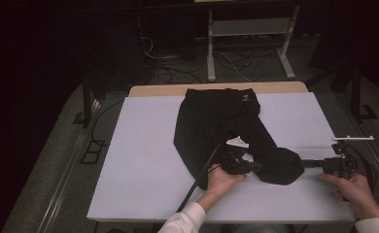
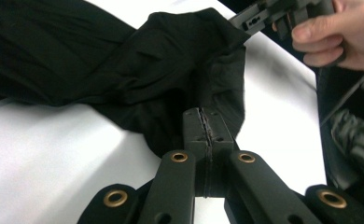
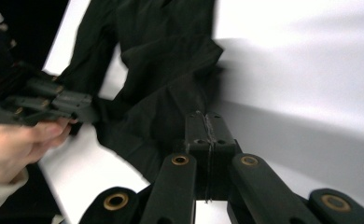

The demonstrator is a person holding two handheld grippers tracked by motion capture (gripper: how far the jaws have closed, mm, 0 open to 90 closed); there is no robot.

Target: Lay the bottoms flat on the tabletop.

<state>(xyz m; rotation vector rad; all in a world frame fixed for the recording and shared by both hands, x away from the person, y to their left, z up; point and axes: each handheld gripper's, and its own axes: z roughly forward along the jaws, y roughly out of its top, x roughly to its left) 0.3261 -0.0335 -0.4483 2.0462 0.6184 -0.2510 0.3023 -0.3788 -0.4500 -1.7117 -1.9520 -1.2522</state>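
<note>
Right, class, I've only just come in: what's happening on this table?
A person is working on a black garment spread on a white table, a claw in each hand. The left claw and right claw are both shut on opposite sides of the near end of one pant leg.

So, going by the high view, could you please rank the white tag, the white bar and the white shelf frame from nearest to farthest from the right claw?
1. White bar: just beyond the right claw, table's right edge.
2. White tag: leftward, on the black garment.
3. White shelf frame: on the floor past the table.
</note>
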